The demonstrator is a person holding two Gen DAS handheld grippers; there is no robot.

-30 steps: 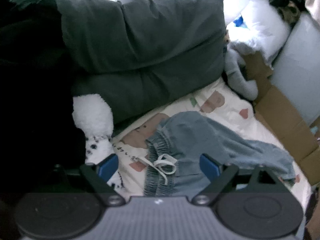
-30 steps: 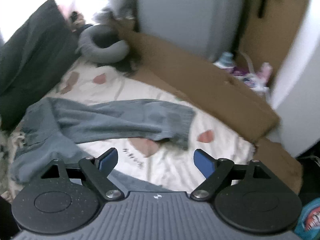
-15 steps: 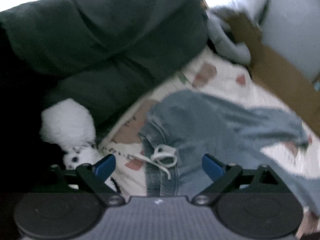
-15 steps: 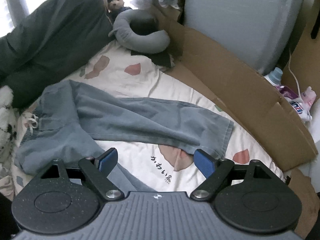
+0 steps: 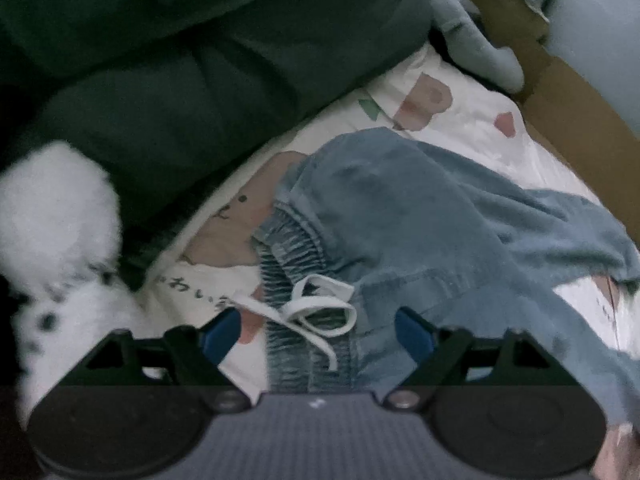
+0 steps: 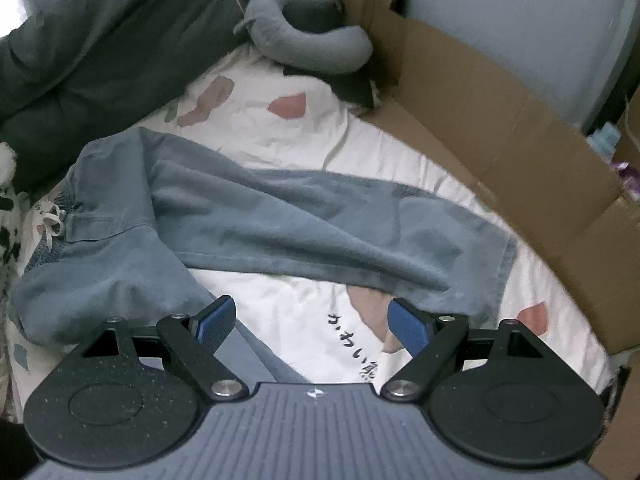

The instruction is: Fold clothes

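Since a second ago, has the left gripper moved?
Yes. The left gripper has closed in on the blue denim trousers' elastic waistband, judged against the dark pillow.

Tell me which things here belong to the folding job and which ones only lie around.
For the job:
- blue denim trousers with white drawstring
- left gripper, open
- right gripper, open

Lying around:
- dark green pillows
- grey U-shaped neck cushion
- brown cardboard sheet
- white fluffy spotted toy
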